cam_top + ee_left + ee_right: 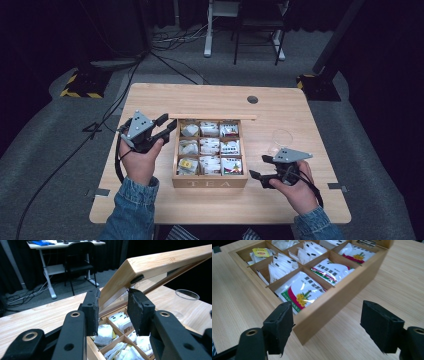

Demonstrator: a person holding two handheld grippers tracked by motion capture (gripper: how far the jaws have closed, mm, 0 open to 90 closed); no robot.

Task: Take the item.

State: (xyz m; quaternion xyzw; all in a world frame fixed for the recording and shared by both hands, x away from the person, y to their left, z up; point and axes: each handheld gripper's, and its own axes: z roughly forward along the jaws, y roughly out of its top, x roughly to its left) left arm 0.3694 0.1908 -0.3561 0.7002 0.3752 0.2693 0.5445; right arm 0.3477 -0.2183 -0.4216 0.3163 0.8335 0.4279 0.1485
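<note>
Right claw (jaws apart) faces tea box corner.

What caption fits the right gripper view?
Open gripper facing the corner of a tea box full of tea bags.

Pale wooden tea box, black jaws
</note>
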